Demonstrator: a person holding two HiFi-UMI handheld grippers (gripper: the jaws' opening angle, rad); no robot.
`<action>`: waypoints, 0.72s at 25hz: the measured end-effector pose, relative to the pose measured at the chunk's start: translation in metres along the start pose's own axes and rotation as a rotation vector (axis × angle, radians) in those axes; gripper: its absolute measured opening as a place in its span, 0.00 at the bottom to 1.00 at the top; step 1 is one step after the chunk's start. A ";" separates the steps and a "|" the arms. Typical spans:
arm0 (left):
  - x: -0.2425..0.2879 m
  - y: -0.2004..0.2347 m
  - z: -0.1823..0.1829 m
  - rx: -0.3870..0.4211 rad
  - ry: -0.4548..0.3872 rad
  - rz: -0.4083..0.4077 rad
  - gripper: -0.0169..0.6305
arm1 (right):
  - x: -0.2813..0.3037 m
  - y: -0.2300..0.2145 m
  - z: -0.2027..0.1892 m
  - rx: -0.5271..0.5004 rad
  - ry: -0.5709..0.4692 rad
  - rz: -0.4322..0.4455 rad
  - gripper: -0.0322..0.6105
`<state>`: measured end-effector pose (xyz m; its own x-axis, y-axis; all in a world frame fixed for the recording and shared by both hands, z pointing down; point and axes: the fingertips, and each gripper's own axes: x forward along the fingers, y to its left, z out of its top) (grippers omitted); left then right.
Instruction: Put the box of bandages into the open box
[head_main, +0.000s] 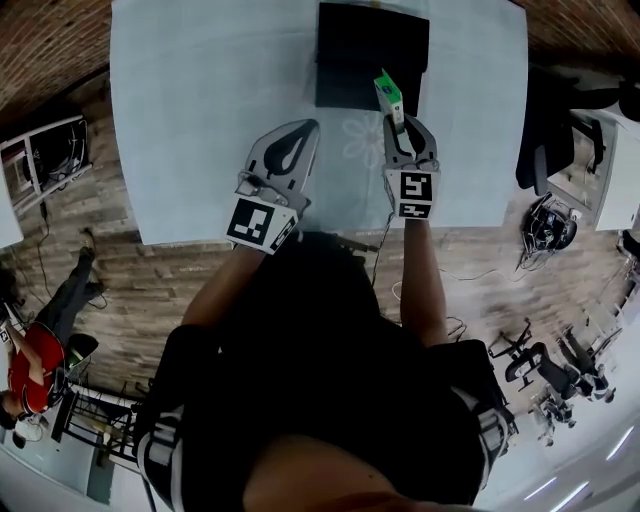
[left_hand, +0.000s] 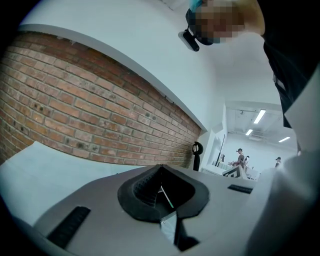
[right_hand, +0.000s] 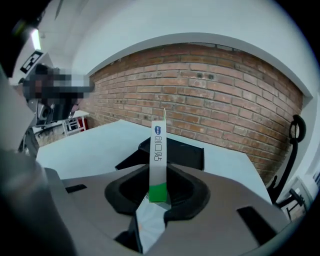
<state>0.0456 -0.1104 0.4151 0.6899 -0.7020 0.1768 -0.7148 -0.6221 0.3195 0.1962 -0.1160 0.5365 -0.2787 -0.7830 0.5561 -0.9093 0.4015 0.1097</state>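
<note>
A slim white and green box of bandages (head_main: 388, 95) stands upright in my right gripper (head_main: 398, 124), which is shut on its lower green end. It hangs above the pale table (head_main: 200, 110), just in front of the near right corner of the open black box (head_main: 368, 52). In the right gripper view the bandage box (right_hand: 158, 150) rises between the jaws of my right gripper (right_hand: 159, 172), with the black box (right_hand: 186, 152) behind it. My left gripper (head_main: 308, 128) hovers to the left over the table, shut and with nothing in it. In its own view my left gripper (left_hand: 161, 169) points up at a brick wall.
The table's near edge (head_main: 330, 238) runs just under both grippers. A dark office chair (head_main: 545, 130) stands off the table's right side, with cables on the wooden floor below it. A person in red (head_main: 35, 372) sits far left. A brick wall lies beyond the table.
</note>
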 end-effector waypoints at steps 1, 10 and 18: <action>0.001 0.001 0.000 -0.004 -0.002 -0.003 0.08 | 0.004 0.001 -0.002 -0.031 0.013 0.006 0.21; 0.008 0.011 -0.006 -0.006 0.004 0.001 0.08 | 0.031 0.005 -0.019 -0.348 0.121 0.084 0.21; 0.008 0.016 -0.011 -0.009 0.008 0.007 0.08 | 0.058 0.000 -0.034 -0.502 0.191 0.144 0.21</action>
<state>0.0407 -0.1224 0.4323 0.6858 -0.7035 0.1867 -0.7187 -0.6140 0.3262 0.1906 -0.1450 0.5969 -0.2862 -0.6221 0.7288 -0.5943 0.7118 0.3743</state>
